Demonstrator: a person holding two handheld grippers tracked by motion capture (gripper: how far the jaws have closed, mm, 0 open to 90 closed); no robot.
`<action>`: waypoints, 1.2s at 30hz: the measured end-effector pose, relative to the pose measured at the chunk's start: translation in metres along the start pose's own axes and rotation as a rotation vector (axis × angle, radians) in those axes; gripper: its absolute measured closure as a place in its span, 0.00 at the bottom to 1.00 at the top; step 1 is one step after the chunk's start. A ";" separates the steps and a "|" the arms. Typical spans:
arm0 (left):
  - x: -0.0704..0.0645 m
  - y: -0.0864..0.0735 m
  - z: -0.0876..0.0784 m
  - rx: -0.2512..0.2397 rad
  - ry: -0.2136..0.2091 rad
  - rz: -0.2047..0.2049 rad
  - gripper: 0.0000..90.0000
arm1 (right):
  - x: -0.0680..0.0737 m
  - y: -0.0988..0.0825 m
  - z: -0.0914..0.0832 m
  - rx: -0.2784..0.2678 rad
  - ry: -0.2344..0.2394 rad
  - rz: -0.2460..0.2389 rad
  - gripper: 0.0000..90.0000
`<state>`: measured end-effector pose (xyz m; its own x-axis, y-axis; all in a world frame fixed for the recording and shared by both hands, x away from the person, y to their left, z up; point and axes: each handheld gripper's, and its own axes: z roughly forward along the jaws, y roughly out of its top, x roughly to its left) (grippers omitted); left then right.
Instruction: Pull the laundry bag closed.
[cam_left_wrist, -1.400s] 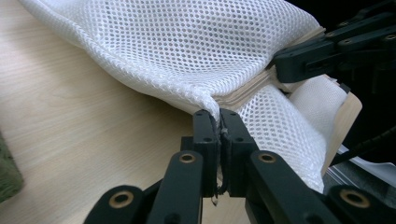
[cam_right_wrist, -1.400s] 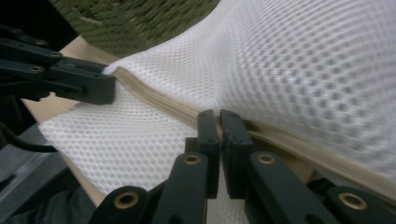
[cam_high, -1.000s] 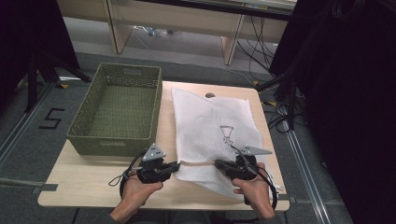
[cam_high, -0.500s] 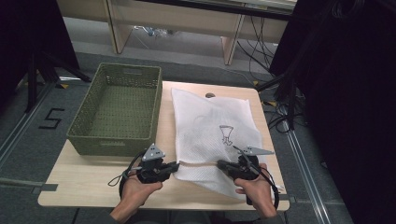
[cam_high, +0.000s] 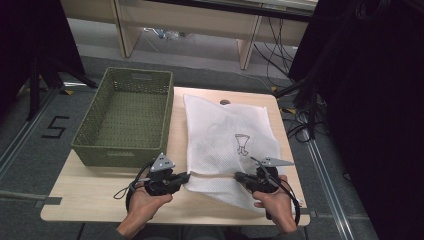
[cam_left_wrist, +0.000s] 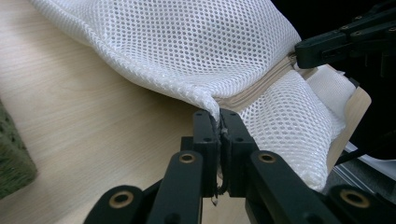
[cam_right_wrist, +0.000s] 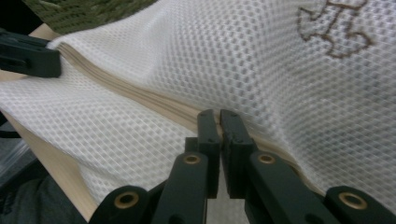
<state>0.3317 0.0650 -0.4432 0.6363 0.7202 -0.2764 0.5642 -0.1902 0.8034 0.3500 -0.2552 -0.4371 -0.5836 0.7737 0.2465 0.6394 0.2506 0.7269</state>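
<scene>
Left tool and right tool, each clamped on the near beige-zippered edge of the white mesh bag, which lies on the worktop; green basket beyond, left.

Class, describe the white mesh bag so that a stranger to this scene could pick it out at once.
On the wooden table, right of the green woven basket, lies the white mesh bag. Both grippers pinch its near edge along a beige zip band. Nothing else is white netting, and it bears a small brown embroidered emblem.
</scene>
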 end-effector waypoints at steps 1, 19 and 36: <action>0.001 0.000 -0.001 0.001 -0.001 -0.001 0.95 | -0.002 -0.001 -0.001 0.004 -0.004 0.007 0.98; 0.005 -0.002 -0.002 0.007 0.007 0.002 0.95 | -0.028 -0.014 -0.012 0.031 -0.041 0.060 0.98; 0.007 -0.003 -0.003 0.013 0.013 0.007 0.95 | -0.041 -0.021 -0.018 0.059 -0.068 0.080 0.98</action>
<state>0.3325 0.0725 -0.4458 0.6333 0.7276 -0.2636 0.5665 -0.2038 0.7985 0.3517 -0.3023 -0.4508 -0.4952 0.8300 0.2566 0.7120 0.2184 0.6674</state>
